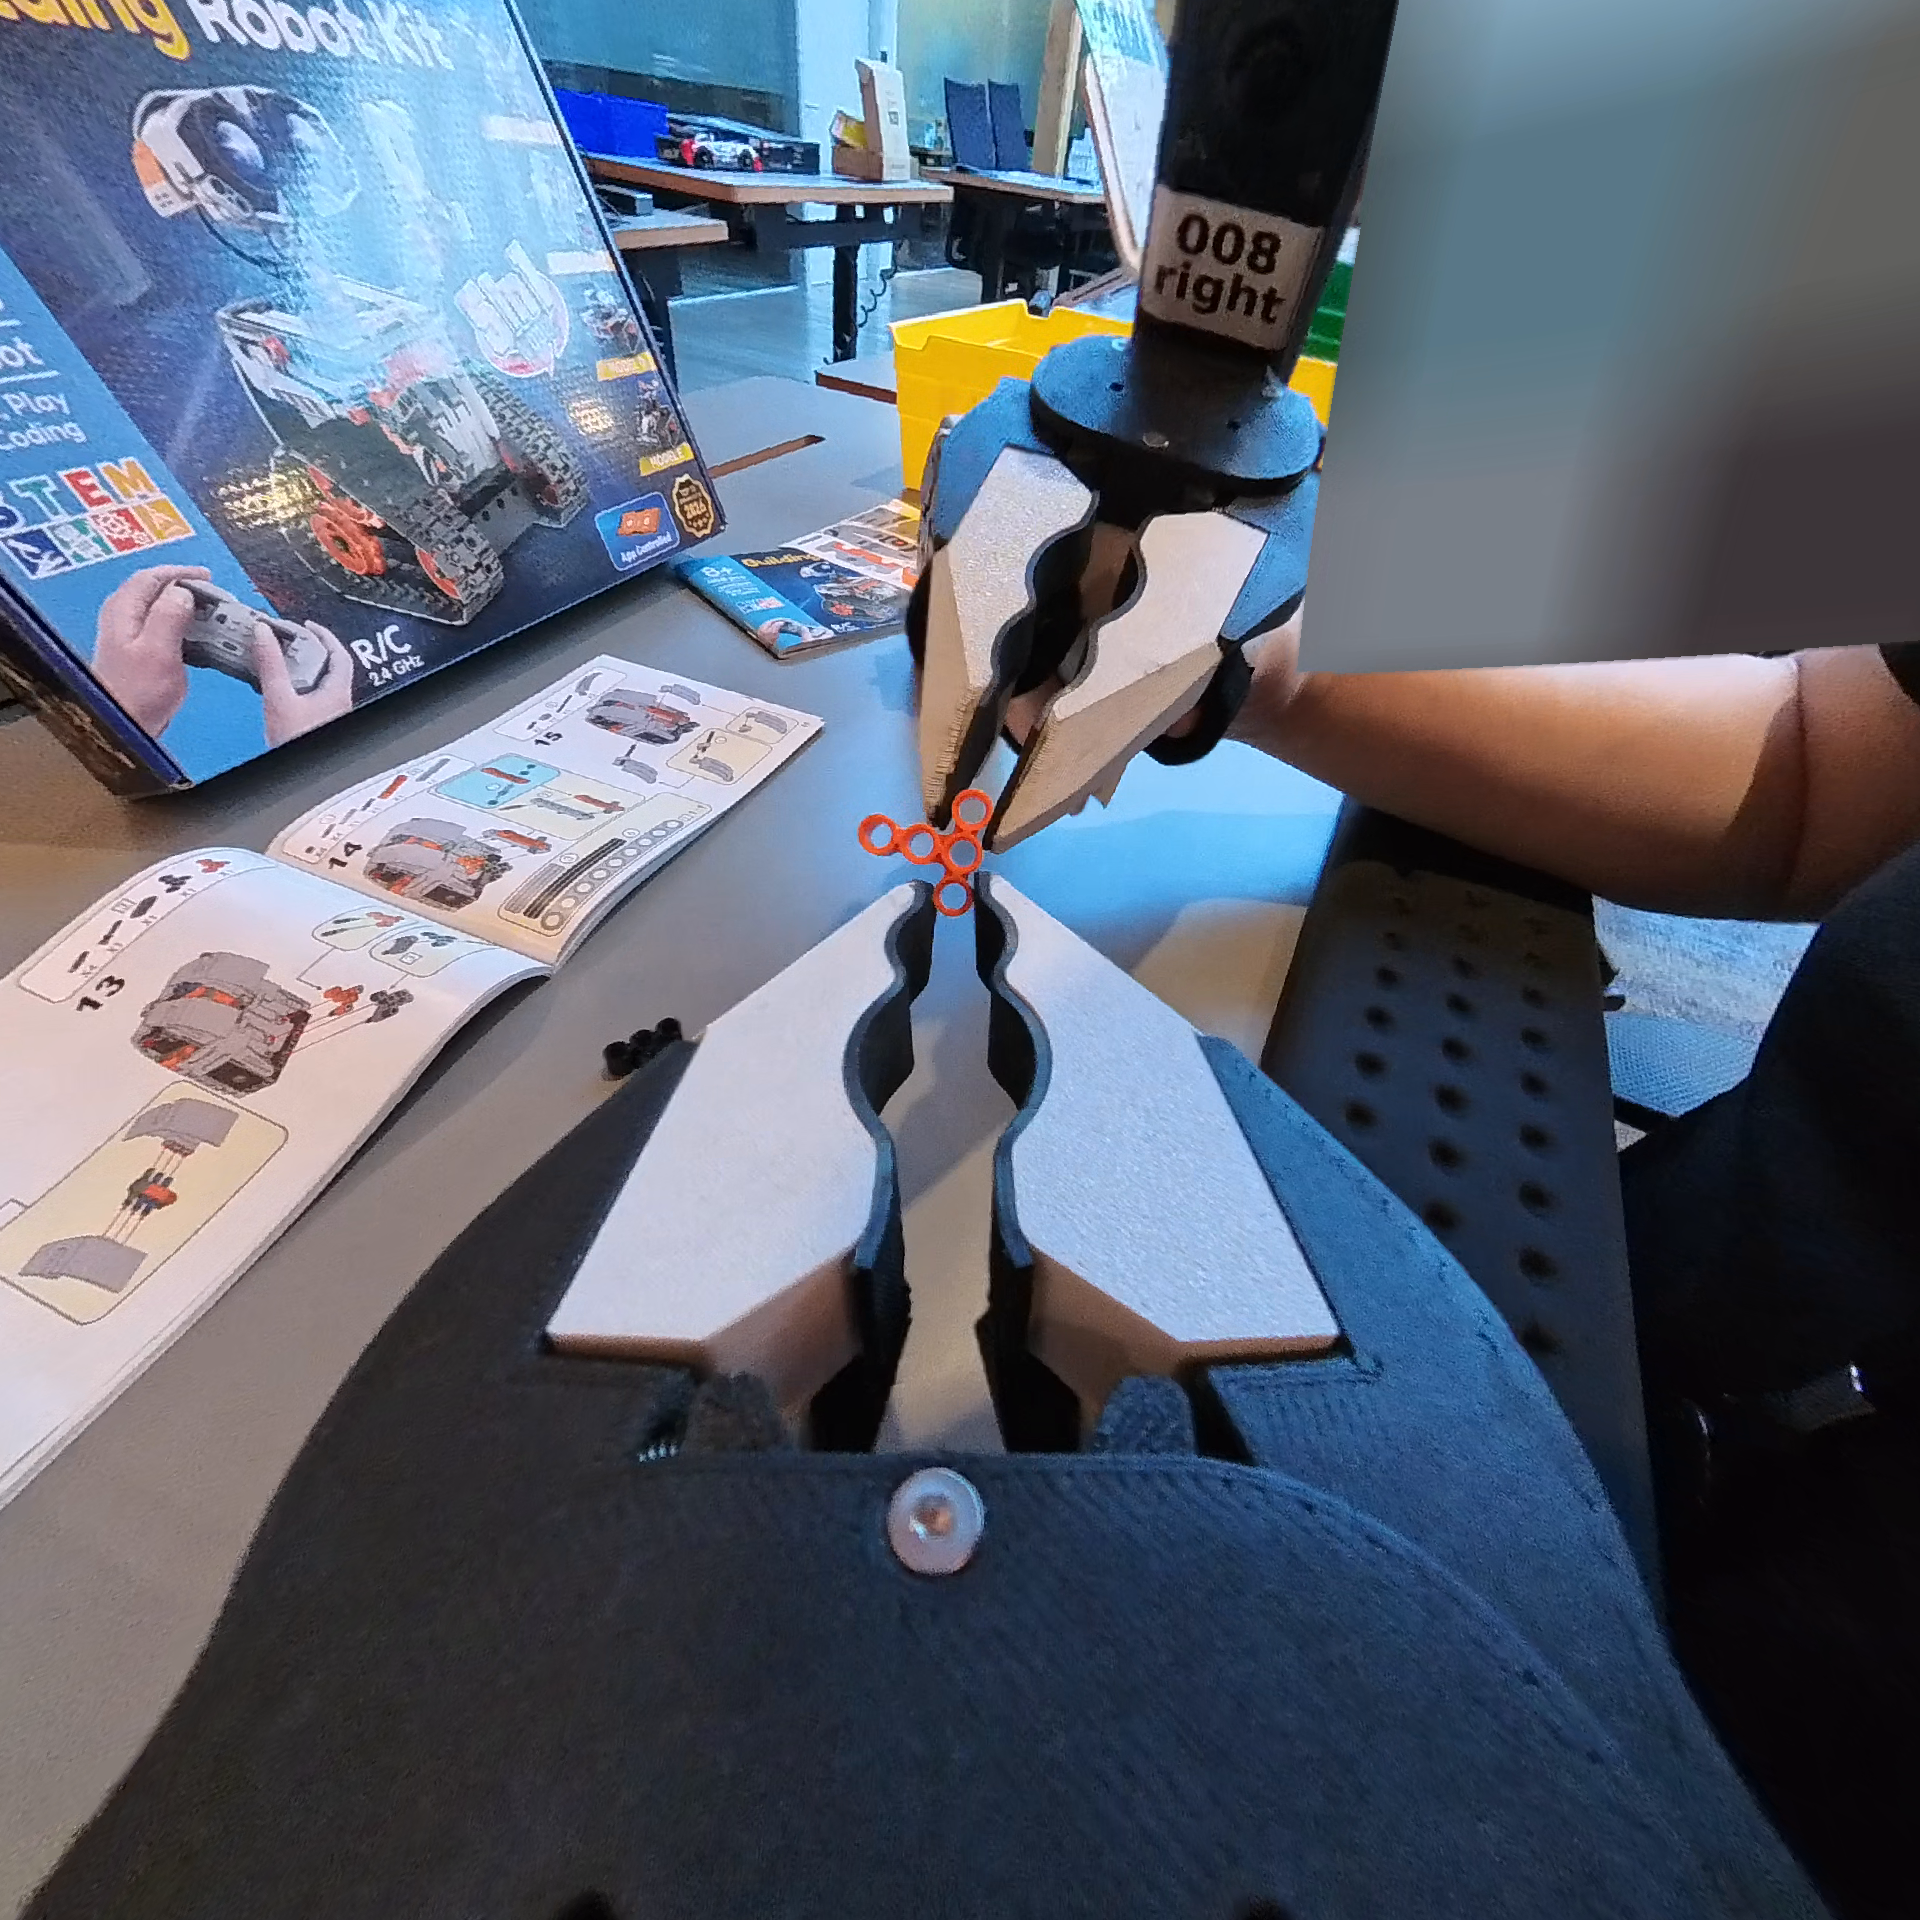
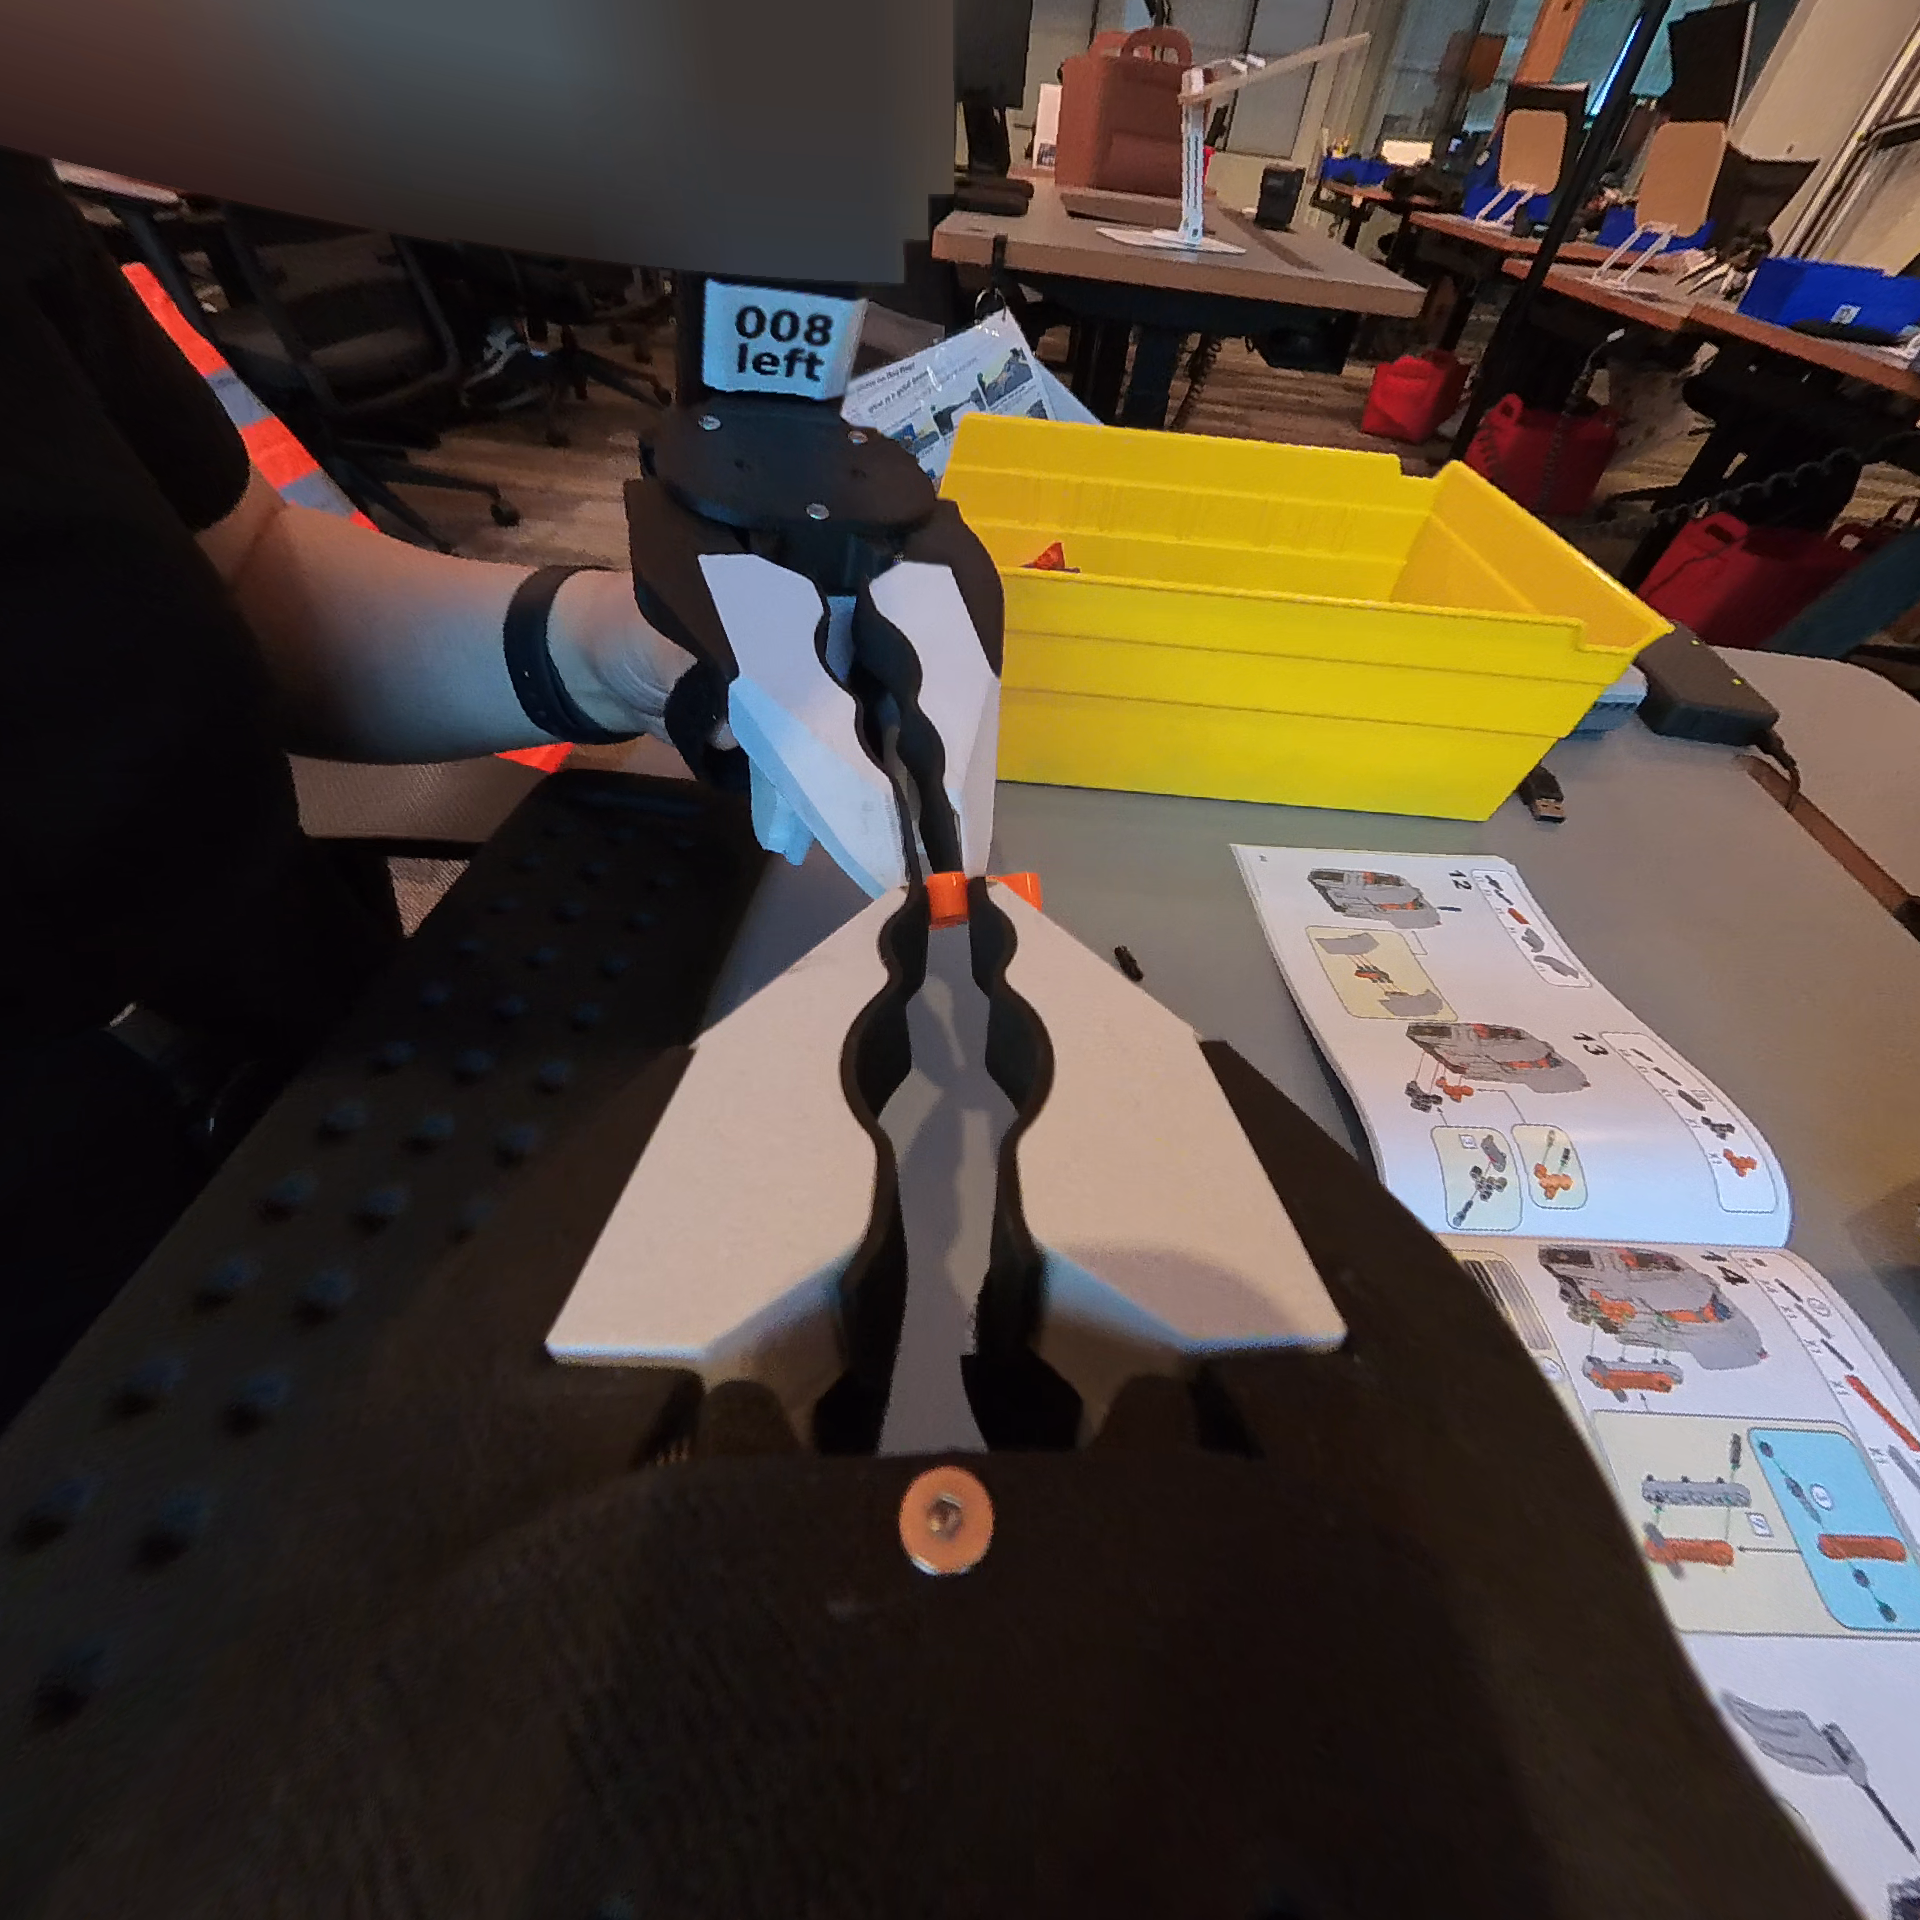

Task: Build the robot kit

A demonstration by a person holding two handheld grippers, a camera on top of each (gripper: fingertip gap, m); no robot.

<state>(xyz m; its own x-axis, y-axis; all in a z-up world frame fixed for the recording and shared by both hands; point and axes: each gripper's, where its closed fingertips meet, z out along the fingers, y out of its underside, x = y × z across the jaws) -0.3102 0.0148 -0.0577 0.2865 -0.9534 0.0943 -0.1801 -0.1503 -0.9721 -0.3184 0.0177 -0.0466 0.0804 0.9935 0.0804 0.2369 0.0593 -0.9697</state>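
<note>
A small orange holed connector piece point(image 1: 928, 847) is held in the air above the grey table point(image 1: 727, 1091) between both grippers. In the left wrist view my left gripper point(image 1: 951, 902) is shut on its lower ring. My right gripper point(image 1: 966, 826) comes down from above and is shut on its upper ring. In the right wrist view my right gripper point(image 2: 948, 914) pinches the orange piece point(image 2: 948, 896) at its fingertips, and my left gripper point(image 2: 935, 868) meets it from above. A person's hands hold both grippers.
An open instruction booklet point(image 1: 312, 935) point(image 2: 1558, 1091) lies on the table, with a small black part point(image 1: 642, 1044) point(image 2: 1130, 958) beside it. A large kit box point(image 1: 312, 364) stands at the left. A yellow bin point(image 2: 1299, 623) stands behind. A black perforated chair part point(image 1: 1455, 1091) is at the table's edge. The grippers are tip to tip, or close to it.
</note>
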